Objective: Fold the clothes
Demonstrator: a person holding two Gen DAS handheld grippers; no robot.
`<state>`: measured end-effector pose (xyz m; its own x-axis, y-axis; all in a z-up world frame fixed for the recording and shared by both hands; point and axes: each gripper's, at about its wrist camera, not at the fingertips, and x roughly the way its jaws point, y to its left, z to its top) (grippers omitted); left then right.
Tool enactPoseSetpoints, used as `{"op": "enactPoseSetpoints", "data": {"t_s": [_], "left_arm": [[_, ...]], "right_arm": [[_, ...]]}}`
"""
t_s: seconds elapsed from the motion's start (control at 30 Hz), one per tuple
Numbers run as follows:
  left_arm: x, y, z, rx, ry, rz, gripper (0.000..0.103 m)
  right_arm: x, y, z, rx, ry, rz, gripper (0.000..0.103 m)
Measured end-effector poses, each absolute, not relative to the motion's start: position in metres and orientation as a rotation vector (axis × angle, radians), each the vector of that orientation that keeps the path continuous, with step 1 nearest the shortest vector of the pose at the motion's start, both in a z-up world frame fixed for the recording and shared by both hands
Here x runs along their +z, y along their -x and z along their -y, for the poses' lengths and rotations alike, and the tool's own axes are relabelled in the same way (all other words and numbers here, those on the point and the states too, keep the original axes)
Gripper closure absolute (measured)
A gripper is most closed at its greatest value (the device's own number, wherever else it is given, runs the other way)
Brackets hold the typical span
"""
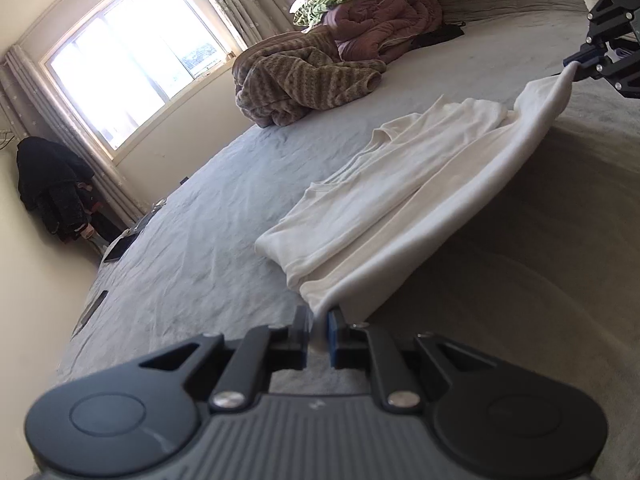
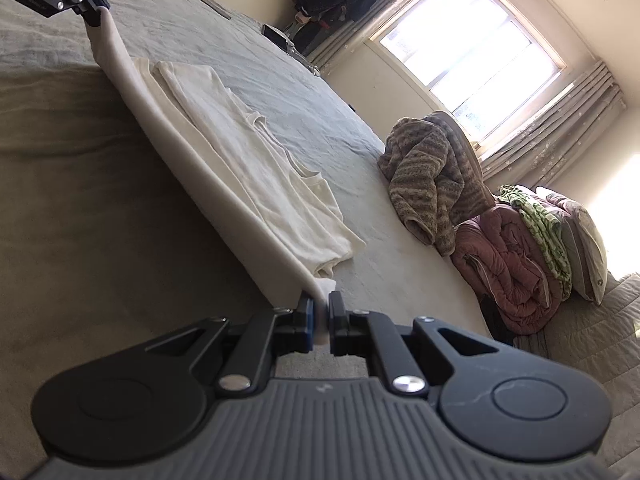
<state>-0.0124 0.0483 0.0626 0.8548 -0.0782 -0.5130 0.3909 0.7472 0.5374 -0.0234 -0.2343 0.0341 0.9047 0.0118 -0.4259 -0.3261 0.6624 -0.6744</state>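
A white garment [image 1: 400, 184] lies partly folded on the grey bed sheet [image 1: 192, 216]. Its near edge is lifted off the bed and stretched between both grippers. My left gripper [image 1: 319, 328] is shut on one corner of that edge, with white cloth pinched between the blue pads. My right gripper [image 2: 320, 320] is shut on the other corner. In the left wrist view the right gripper [image 1: 576, 66] shows at the top right, holding its corner. The left gripper [image 2: 98, 10] shows at the top left of the right wrist view. The rest of the white garment [image 2: 256, 160] rests flat on the bed.
A brown striped blanket [image 1: 304, 76] and a heap of pink and green bedding [image 1: 380, 12] lie at the far side of the bed. A bright window [image 1: 132, 60] with curtains is beyond. Dark clothes [image 1: 52, 188] hang by the wall, and flat dark items [image 1: 120, 246] lie near the bed's edge.
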Motion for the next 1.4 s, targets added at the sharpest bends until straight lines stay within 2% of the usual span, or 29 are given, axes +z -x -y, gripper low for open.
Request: {"op": "enactPoseSetpoints", "data": {"t_s": [0.37,0.73,1.1,1.4], "left_arm": [[0.077,-0.011,-0.041,-0.204,-0.643,-0.452,0.094],[0.106,-0.085,-0.039,-0.183,-0.553,-0.451,0.095],[0.084,-0.185,-0.042,-0.208,-0.478,-0.568,0.096],[0.06,-0.232,-0.031,-0.182,-0.49,-0.625,0.096]], "right_arm": [[0.057,-0.009,0.236,0.152,0.776,-0.375,0.096],[0.077,-0.075,0.238,0.119,0.715,-0.421,0.096],[0.062,-0.168,0.231,0.111,0.672,-0.541,0.098],[0.049,-0.215,0.227,0.05,0.593,-0.614,0.098]]}}
